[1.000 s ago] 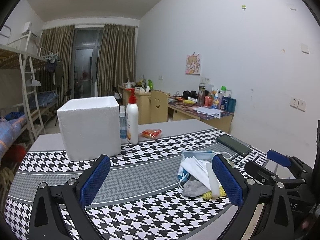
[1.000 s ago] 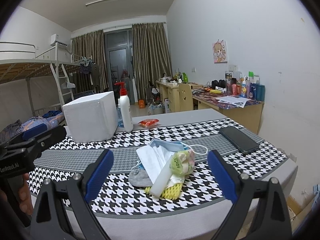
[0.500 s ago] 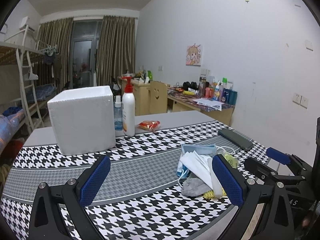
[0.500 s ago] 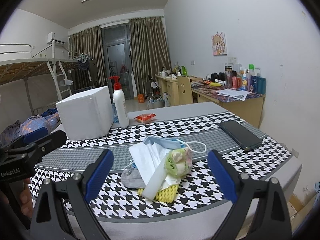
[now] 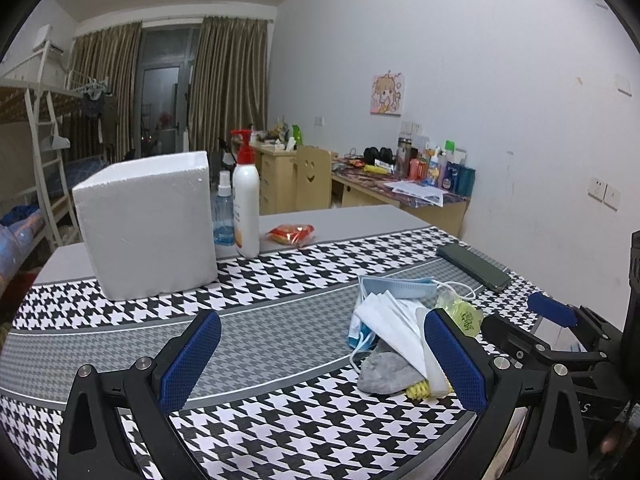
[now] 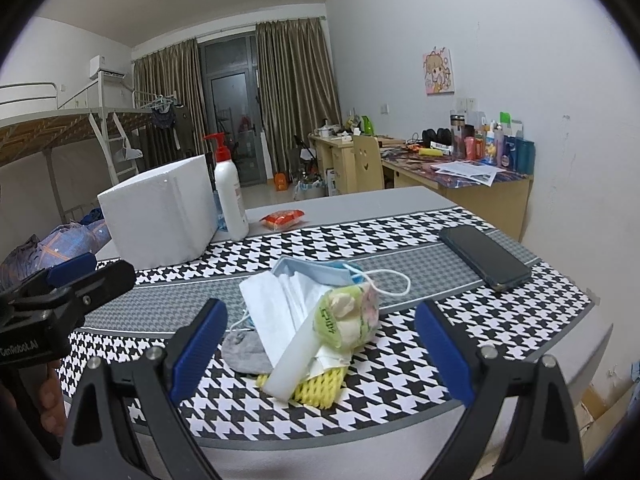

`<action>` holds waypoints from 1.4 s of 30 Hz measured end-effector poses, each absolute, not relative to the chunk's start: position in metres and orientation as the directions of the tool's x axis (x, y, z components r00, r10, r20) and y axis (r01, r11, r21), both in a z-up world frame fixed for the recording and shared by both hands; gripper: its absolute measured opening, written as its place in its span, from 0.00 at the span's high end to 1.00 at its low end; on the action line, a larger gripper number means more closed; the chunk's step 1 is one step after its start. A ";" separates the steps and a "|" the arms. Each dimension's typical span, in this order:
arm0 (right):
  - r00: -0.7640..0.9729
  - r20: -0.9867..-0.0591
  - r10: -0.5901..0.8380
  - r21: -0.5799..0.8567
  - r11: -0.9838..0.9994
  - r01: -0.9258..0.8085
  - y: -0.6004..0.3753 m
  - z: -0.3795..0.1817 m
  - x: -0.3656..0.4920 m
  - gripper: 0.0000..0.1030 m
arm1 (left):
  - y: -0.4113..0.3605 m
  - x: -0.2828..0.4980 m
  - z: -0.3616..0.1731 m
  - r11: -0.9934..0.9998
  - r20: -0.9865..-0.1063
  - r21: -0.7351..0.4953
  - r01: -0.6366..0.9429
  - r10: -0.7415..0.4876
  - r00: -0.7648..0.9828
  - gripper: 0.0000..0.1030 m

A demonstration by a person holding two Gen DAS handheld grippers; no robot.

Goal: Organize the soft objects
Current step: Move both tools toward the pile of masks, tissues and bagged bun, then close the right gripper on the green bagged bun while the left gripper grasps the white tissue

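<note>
Right wrist: soft pile [image 6: 316, 320] sits seemingly just beyond right gripper [image 6: 320, 344]; both grippers spread, empty.

Left gripper [image 5: 322, 354] at the lower centre of its frame, jaws spread wide, holding nothing. Right gripper [image 6: 320, 346] likewise wide apart, lower centre.

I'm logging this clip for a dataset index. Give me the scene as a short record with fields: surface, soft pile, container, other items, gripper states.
surface: table with black-and-white houndstooth cloth
soft pile: blue face mask, white folded tissues, grey sock, yellow foam net, green-pink packet, heaped near the front edge
container: white foam box, far left
other items: white pump bottle with red top, small blue spray bottle, red snack packet, dark phone
left gripper: jaws open, empty
right gripper: jaws open, empty, facing the pile
</note>
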State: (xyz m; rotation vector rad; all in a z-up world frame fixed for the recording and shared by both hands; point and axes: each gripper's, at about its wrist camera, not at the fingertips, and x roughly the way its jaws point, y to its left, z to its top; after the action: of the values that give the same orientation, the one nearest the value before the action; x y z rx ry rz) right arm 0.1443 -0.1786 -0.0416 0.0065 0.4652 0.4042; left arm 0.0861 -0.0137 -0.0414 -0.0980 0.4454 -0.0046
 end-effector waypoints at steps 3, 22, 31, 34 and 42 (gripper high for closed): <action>0.811 -0.447 0.377 0.095 0.922 -0.377 -0.179 -0.045 0.149 0.06 | -0.016 0.093 -0.046 0.995 -0.446 -0.099 -0.018 -0.028 0.894 0.01; 0.775 -0.516 0.365 0.119 0.927 -0.357 -0.188 -0.063 0.183 0.06 | -0.030 0.134 -0.068 0.990 -0.533 -0.143 0.021 -0.095 0.841 0.01; 0.757 -0.542 0.365 0.133 0.927 -0.352 -0.193 -0.072 0.194 0.06 | -0.035 0.147 -0.077 0.986 -0.566 -0.163 0.029 -0.117 0.816 0.01; 0.747 -0.551 0.372 0.140 0.924 -0.357 -0.194 -0.073 0.196 0.06 | -0.035 0.149 -0.080 0.985 -0.575 -0.170 0.020 -0.115 0.810 0.01; 0.708 -0.581 0.402 0.163 0.910 -0.382 -0.190 -0.079 0.206 0.14 | -0.038 0.156 -0.086 0.984 -0.590 -0.179 0.020 -0.123 0.798 0.01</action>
State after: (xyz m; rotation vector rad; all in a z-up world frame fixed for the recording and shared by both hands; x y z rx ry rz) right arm 0.2055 -0.1896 -0.0795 0.0314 0.6520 0.4352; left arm 0.1560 -0.0383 -0.0860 -0.1673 0.6429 -0.0770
